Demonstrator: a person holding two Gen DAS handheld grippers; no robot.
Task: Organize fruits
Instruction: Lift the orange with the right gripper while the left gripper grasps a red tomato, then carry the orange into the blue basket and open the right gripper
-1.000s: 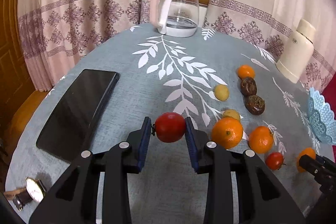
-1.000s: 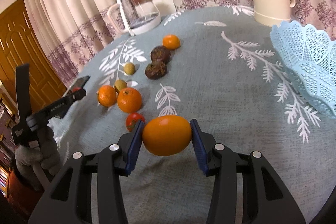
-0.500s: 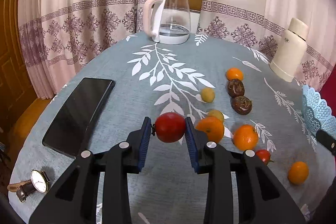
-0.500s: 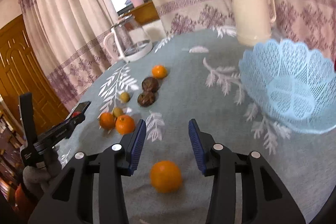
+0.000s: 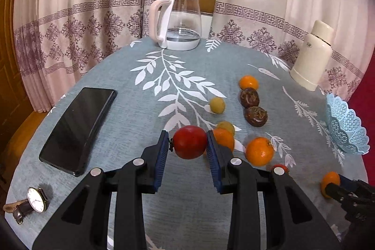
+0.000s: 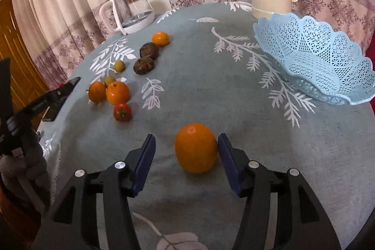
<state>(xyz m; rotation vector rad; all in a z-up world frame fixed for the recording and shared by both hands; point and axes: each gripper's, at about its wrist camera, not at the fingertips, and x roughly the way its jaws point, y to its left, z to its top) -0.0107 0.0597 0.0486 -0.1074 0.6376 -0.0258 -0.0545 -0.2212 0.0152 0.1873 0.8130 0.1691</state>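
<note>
On the leaf-print tablecloth (image 6: 211,97), an orange (image 6: 195,148) sits low centre between the right gripper (image 6: 186,161)'s just-widened jaws, unheld; blue basket (image 6: 314,57) upper right. Left gripper (image 5: 187,149) clamps a red fruit (image 5: 190,141).

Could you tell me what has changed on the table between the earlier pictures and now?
The right hand-held gripper let go of the orange fruit, which now sits on the tablecloth between its jaws; they have just been opening wider. The left hand-held gripper still clamps the red tomato. The other fruits and the blue basket stayed put.
</note>
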